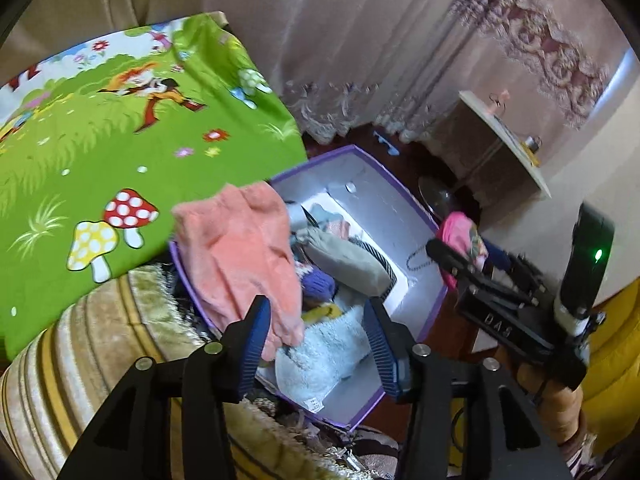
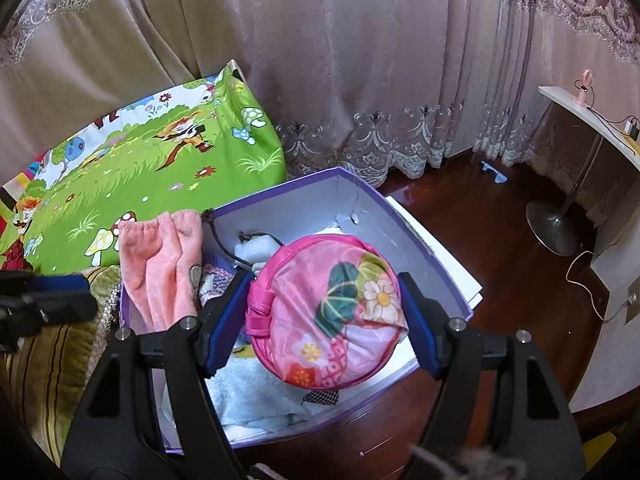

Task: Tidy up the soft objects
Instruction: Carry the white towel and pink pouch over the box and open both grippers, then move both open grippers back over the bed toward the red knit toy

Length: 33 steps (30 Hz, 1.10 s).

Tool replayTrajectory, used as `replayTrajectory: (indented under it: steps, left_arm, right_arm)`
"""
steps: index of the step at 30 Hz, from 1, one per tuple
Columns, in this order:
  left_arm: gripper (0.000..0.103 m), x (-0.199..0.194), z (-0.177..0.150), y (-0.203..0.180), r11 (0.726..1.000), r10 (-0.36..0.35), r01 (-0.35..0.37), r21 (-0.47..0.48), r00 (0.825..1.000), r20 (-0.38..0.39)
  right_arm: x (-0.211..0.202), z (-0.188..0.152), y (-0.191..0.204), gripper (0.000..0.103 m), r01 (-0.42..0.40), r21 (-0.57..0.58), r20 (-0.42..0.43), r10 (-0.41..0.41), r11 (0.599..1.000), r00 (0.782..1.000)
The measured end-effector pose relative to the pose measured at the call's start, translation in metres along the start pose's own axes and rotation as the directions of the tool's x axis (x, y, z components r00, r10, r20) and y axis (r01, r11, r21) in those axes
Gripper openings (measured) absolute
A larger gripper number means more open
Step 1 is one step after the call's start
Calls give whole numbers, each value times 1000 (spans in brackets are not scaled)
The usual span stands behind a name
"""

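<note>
Pink floral pouch (image 2: 332, 312) above purple box (image 2: 424, 240)

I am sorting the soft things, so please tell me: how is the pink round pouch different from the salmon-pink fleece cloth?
The pink round pouch is a flat disc with a flower print; the salmon-pink fleece cloth is plain, fuzzy and limp. The pouch is held between the right gripper's pads above the purple box; the cloth hangs loose over the box's wall. Both are soft and pinkish.

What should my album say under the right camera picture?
Right gripper holds a pink flowery pouch over the purple box.
</note>
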State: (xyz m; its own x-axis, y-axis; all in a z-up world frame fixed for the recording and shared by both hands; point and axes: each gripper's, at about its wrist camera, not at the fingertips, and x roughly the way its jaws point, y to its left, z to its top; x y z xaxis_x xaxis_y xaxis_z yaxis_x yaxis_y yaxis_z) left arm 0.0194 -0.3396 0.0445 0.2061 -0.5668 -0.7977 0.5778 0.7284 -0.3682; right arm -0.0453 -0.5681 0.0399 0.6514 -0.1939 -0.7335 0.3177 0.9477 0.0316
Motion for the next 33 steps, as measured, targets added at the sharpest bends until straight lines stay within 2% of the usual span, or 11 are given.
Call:
replayTrajectory:
  steps: [13, 15, 22, 33]
  left_arm:
    - [51, -31, 10, 29, 996, -8, 16, -91, 996, 84]
    - [51, -35, 10, 33, 995, -8, 17, -98, 996, 94]
    - [51, -48, 8, 48, 990, -4, 21, -137, 992, 123]
    - [51, -63, -7, 82, 978, 33, -2, -207, 989, 143]
  right_arm:
    - [2, -2, 35, 78, -72, -101, -45, 67, 992, 997]
    - [1, -2, 36, 83, -64, -99, -48, 59, 993, 997]
    - [-2, 1, 34, 84, -46, -89, -46, 42, 995, 998]
    - [-2, 4, 66, 84, -90, -138, -61, 82, 986, 995]
